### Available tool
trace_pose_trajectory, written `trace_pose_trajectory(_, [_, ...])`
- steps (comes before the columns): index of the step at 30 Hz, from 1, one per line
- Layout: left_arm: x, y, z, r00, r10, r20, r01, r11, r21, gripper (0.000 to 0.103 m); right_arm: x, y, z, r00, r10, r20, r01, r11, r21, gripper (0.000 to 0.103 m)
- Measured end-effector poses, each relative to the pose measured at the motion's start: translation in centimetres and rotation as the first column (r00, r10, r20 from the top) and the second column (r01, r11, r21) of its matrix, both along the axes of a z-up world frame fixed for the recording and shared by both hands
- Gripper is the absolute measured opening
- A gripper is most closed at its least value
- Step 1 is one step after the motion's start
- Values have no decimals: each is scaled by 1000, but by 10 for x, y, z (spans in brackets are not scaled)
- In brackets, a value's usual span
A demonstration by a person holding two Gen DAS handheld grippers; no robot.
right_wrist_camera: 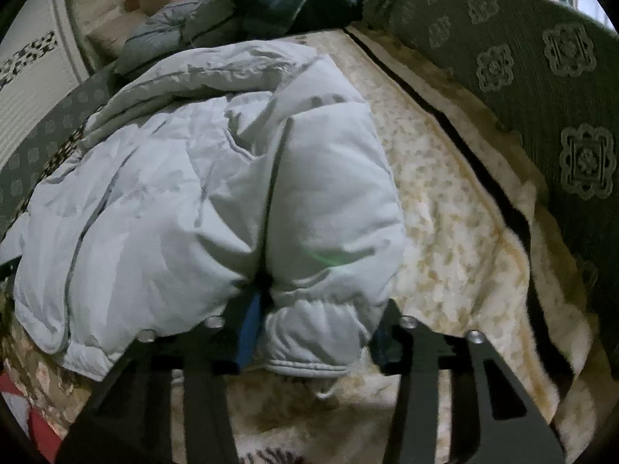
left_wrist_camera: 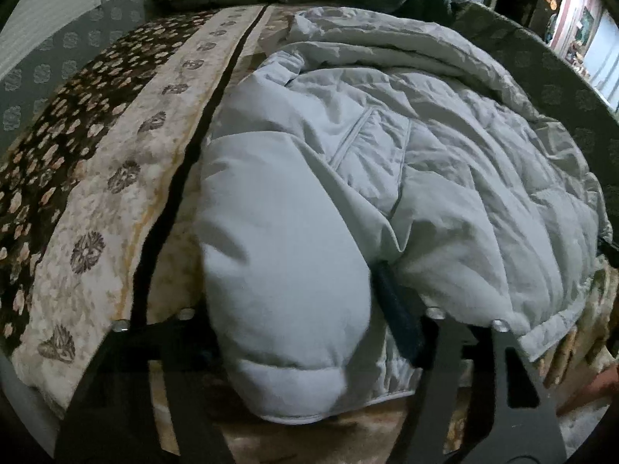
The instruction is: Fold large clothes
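A pale grey puffy quilted jacket [left_wrist_camera: 406,162] lies on a patterned cream bedspread [left_wrist_camera: 116,201]. In the left wrist view my left gripper [left_wrist_camera: 298,332] has its jaws on either side of a padded sleeve [left_wrist_camera: 286,270]; the right finger [left_wrist_camera: 398,309] presses into the fabric and the left finger is hidden behind the sleeve. In the right wrist view the same jacket [right_wrist_camera: 162,193] fills the left and middle. My right gripper [right_wrist_camera: 315,332] has its jaws around the other sleeve's cuff [right_wrist_camera: 313,344], with the blue left pad [right_wrist_camera: 249,328] against it.
Dark folded clothes [right_wrist_camera: 294,0] are piled at the bed's far end. A dark green patterned headboard or sofa back [right_wrist_camera: 541,77] runs along the right. A dark floral blanket strip [left_wrist_camera: 58,135] lies at the left. A doorway [left_wrist_camera: 580,31] shows at the far right.
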State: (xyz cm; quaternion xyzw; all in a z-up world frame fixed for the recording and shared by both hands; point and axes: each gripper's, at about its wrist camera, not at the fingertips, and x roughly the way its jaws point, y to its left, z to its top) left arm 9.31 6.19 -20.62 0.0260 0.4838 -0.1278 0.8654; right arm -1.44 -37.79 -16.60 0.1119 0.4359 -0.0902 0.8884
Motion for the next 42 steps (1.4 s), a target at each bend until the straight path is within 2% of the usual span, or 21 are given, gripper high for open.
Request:
trace_pose_trajectory(1, [1,3,2,1000,-7,-8,7,1000,-18,50,1,-1,4,1000,12,2,-12,1000,6,33])
trace_pose_trajectory(4, [3,7,10,999,-35,-9,34,998,-48,38,5,4,13,999,40,-6,-40,999,-19,28])
trace_pose_trajectory(7, [7,4,14,999,-46,-4,46,998,-44,35,11,8,26,998,53,14,-53,998,-46,26])
trace_pose_trajectory(9, [11,4,18,999,-41,0,41,997,-69,33,18,9,34,998,57,25,-56,997,-57,26])
trace_pose_trajectory(17, [35,8,41,1000,-19,23,22,989,-147,30,55,16,68,992,104,69,-95,988,-122,24])
trace_pose_trajectory(20, [48,8,48,1000,3,18,0,984,-179,30,64,14,73,991,108,80,-99,989,-111,24])
trace_pose_trajectory(25, [70,-3,70,999,10,41,-2,983,-183,29,83,10,92,987,108,121,-95,990,-107,22])
trace_pose_trajectory(30, [100,-10,91,997,18,71,-4,981,-194,29,111,3,104,983,81,165,-63,991,-116,20])
trace_pose_trajectory(33, [123,-14,95,996,59,70,-42,973,-225,29,130,-4,109,980,50,195,-33,995,-92,19])
trace_pose_trajectory(37, [148,-23,102,994,94,62,-78,971,-226,28,153,-13,125,972,20,232,-4,998,-69,18])
trace_pose_trajectory(42, [181,-15,117,986,159,41,-141,946,-293,28,180,-34,147,961,-9,275,23,999,-49,17])
